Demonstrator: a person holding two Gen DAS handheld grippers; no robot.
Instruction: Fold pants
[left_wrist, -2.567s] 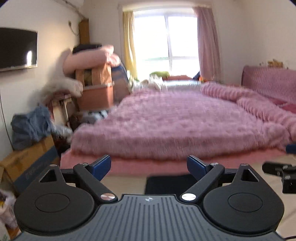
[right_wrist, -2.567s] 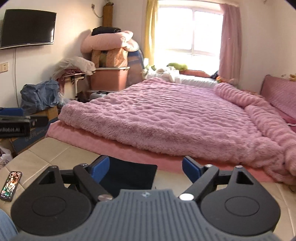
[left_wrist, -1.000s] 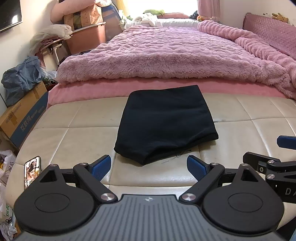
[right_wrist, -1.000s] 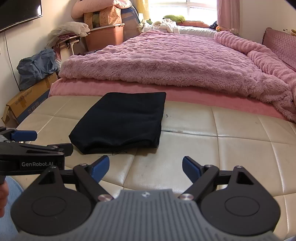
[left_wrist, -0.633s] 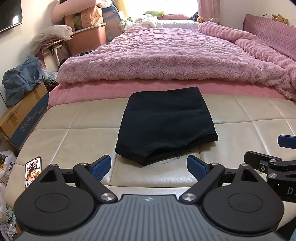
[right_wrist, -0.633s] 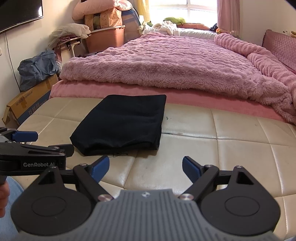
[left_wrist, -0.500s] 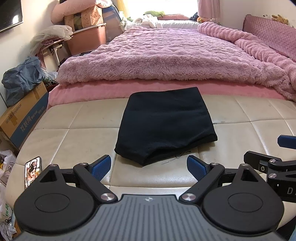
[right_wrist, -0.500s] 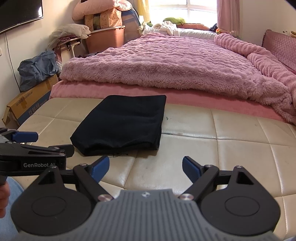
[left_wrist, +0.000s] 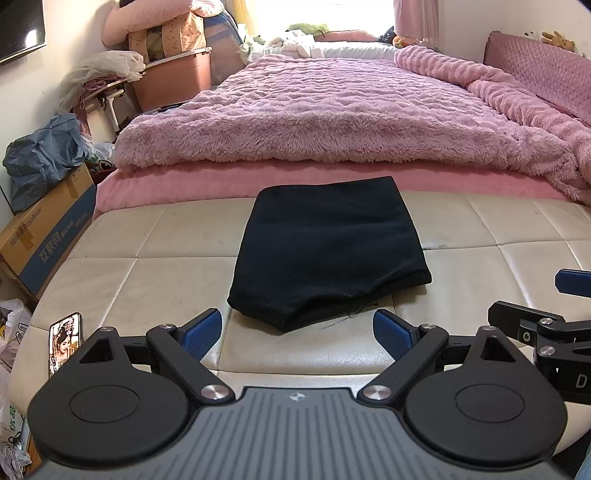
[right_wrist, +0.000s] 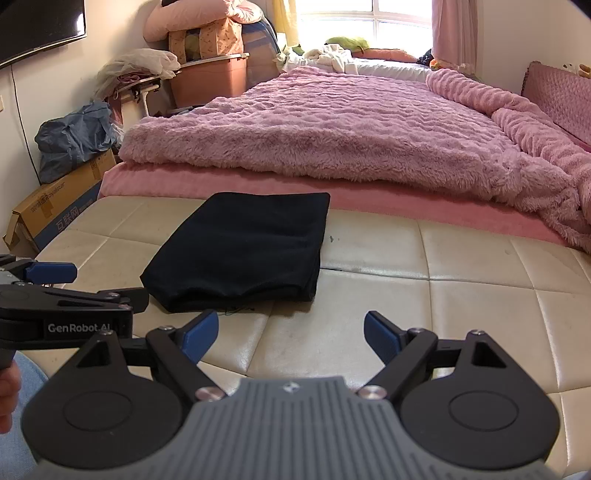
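The black pants (left_wrist: 328, 251) lie folded into a compact rectangle on the cream leather bench (left_wrist: 147, 273), with a loose thread at the near edge. They also show in the right wrist view (right_wrist: 243, 247). My left gripper (left_wrist: 297, 330) is open and empty, just short of the near edge of the pants. My right gripper (right_wrist: 291, 334) is open and empty, near the pants' right front corner. Each gripper shows at the side of the other's view.
A pink fluffy bed (left_wrist: 332, 122) runs behind the bench. A phone (left_wrist: 64, 341) lies on the bench's left end. A cardboard box (left_wrist: 44, 236), a blue bag (left_wrist: 40, 158) and stacked storage boxes (right_wrist: 210, 74) stand at the left.
Since 2.6 s ago both views have tipped down from the bed onto the bench and pants. Over the last second both grippers have hardly moved and stay open.
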